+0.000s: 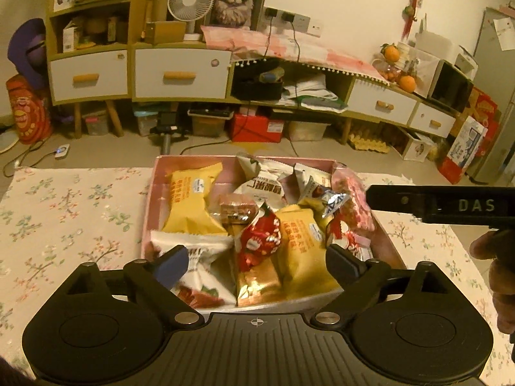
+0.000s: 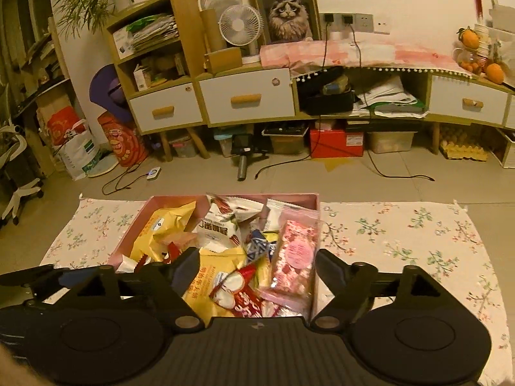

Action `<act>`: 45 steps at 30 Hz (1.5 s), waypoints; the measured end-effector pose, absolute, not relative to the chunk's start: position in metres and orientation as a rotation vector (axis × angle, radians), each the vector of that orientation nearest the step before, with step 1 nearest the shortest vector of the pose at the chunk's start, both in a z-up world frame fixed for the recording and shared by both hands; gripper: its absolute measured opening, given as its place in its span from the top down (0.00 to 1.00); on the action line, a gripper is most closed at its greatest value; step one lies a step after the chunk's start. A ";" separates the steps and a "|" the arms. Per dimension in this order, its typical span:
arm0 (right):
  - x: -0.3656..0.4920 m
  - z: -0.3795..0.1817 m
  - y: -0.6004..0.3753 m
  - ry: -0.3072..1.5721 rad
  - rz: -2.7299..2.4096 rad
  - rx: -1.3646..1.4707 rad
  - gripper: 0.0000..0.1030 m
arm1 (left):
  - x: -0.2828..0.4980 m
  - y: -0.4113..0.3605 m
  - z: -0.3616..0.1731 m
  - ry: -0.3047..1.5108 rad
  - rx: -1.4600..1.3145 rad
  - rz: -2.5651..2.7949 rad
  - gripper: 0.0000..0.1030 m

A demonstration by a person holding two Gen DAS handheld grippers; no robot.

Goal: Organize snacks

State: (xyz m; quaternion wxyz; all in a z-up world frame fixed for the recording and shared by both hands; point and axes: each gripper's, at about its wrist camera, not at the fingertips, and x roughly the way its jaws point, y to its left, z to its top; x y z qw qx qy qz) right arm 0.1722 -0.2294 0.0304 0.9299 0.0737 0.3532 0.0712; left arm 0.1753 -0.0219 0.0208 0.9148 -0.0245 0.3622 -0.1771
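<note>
A pink box (image 1: 151, 193) (image 2: 313, 199) full of wrapped snacks lies on a floral cloth (image 1: 64, 212) (image 2: 402, 234). Inside are yellow packets (image 1: 193, 206) (image 2: 222, 270), a red packet (image 1: 260, 241), a white packet (image 1: 206, 257) and a pink packet (image 2: 296, 254). My left gripper (image 1: 257, 263) hovers open over the box's near end, nothing pinched between its fingers. My right gripper (image 2: 257, 270) is open above the box's right side, the pink and yellow packets lying below its gap, untouched. The right gripper's black body (image 1: 444, 206) and a hand (image 1: 502, 276) show at the left wrist view's right edge.
The cloth lies on a tiled floor (image 2: 354, 177). Behind it runs a low cabinet with white drawers (image 1: 180, 74) (image 2: 248, 99), storage boxes beneath, a fan (image 2: 239, 25), cables and a small white device (image 2: 154, 173) on the floor. A white chair base (image 2: 22, 193) stands far left.
</note>
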 end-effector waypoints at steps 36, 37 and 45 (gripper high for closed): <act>0.054 0.042 -0.188 0.821 -0.064 0.070 0.25 | 0.072 0.008 0.037 0.924 0.020 -0.059 0.01; 0.055 0.040 -0.188 0.828 -0.061 0.074 0.25 | 0.073 0.008 0.037 0.924 0.022 -0.051 0.01; 0.054 0.036 -0.188 0.857 -0.042 0.091 0.25 | 0.071 0.003 0.039 0.933 0.025 -0.066 0.01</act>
